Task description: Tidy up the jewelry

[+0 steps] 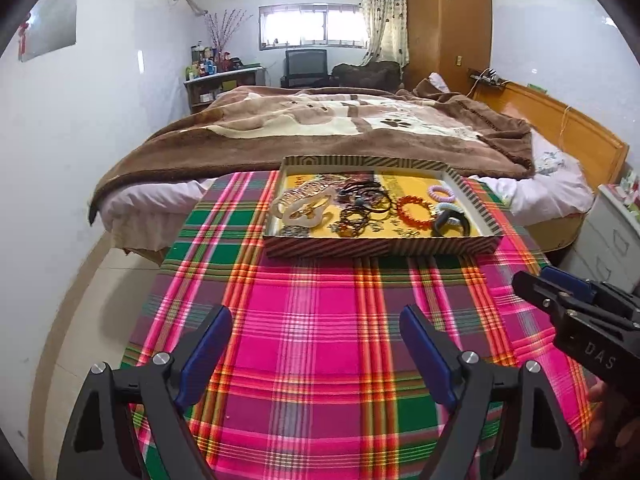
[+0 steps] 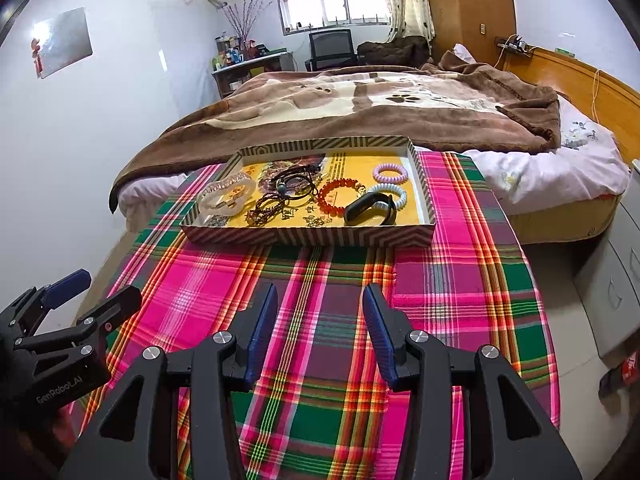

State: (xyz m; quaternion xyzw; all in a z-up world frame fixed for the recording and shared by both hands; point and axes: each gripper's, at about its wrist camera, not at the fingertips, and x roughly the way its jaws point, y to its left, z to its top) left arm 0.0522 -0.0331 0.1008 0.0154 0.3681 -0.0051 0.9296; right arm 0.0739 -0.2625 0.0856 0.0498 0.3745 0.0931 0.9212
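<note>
At frame centre, both views: plaid tablecloth (image 2: 320,280), pink and green, bare in the foreground.
Bed (image 1: 320,128): upper half of frame, under a brown paw-print blanket (image 2: 360,108).
Striped tray (image 2: 312,236): above centre, on the cloth's far end, just before the bed.
Jewelry: inside the tray; black wristband (image 2: 370,209), orange bead bracelet (image 2: 338,196), lilac coil tie (image 2: 390,173).
Left gripper (image 1: 316,344): lower frame, jaws wide, holding nothing.
Right gripper (image 2: 320,324): lower centre, jaws parted, narrower, holding nothing.

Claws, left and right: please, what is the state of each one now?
Left claw: open, holding nothing.
Right claw: open, holding nothing.
</note>
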